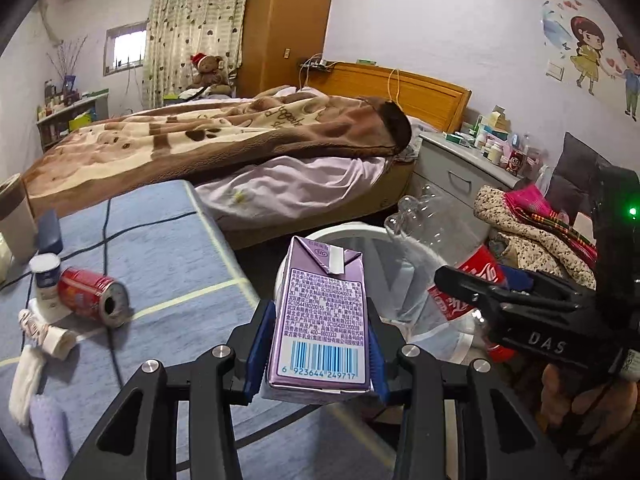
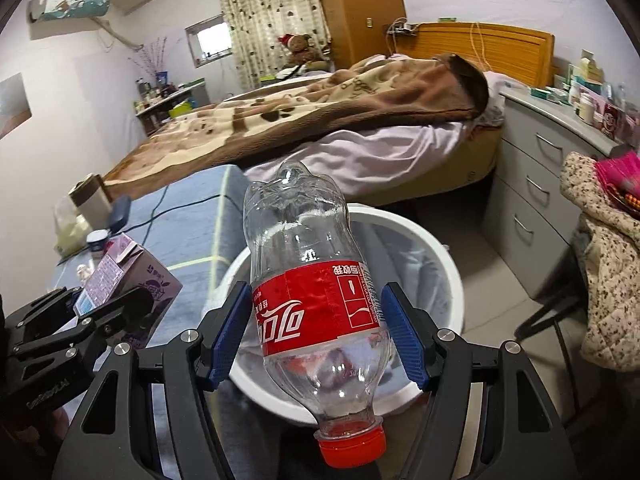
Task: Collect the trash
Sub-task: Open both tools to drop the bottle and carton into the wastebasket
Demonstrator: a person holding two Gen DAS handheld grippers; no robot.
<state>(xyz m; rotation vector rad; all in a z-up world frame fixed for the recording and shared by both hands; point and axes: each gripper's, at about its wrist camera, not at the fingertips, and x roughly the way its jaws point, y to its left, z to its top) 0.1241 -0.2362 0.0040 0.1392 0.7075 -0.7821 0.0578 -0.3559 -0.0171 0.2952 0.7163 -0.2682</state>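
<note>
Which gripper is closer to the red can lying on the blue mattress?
Left. The left gripper, holding the purple carton, sits beside the red can; the right gripper is over the white bin.
</note>
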